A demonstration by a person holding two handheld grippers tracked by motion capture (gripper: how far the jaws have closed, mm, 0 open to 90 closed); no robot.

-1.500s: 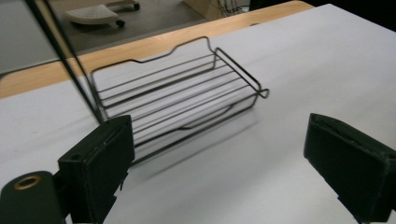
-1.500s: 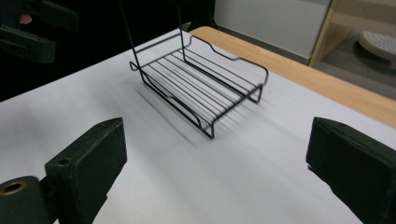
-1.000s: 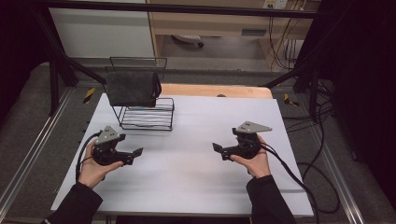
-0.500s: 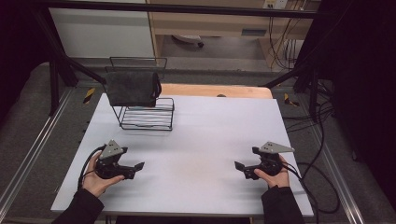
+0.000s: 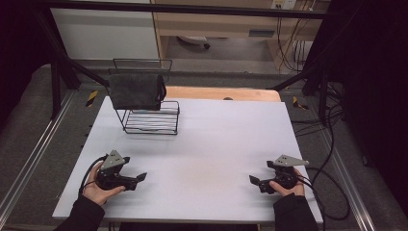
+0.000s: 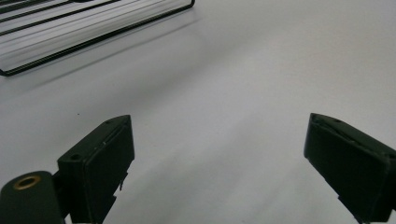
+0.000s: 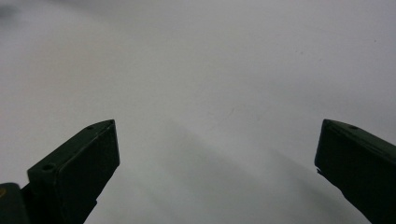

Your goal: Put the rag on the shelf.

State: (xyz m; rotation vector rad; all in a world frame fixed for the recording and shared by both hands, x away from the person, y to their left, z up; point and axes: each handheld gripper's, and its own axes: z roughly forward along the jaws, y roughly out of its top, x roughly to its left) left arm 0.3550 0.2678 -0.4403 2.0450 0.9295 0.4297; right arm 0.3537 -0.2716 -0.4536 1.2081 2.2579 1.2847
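Note:
A black wire rack [image 5: 151,120] stands at the back left of the white table [image 5: 211,139], with a dark grey cloth [image 5: 134,90] draped over its raised back rail. My left gripper [image 5: 140,177] rests low near the front left edge, held in a hand, jaws open and empty, pointing right. In the left gripper view the rack's base [image 6: 70,28] lies at the upper left, beyond the left gripper [image 6: 219,163]. My right gripper [image 5: 253,181] sits near the front right edge, open and empty, pointing left. In the right gripper view the right gripper [image 7: 219,168] faces bare table.
A wooden board [image 5: 221,93] edges the table's far side. Cables [image 5: 332,159] trail down past the right edge. Metal frame rails [image 5: 29,163] run along both sides, and a cabinet [image 5: 216,21] stands behind.
Both hands have drawn the grippers back toward the front edge and outward, the right one farther right. Both stay open; the rack and cloth have not moved.

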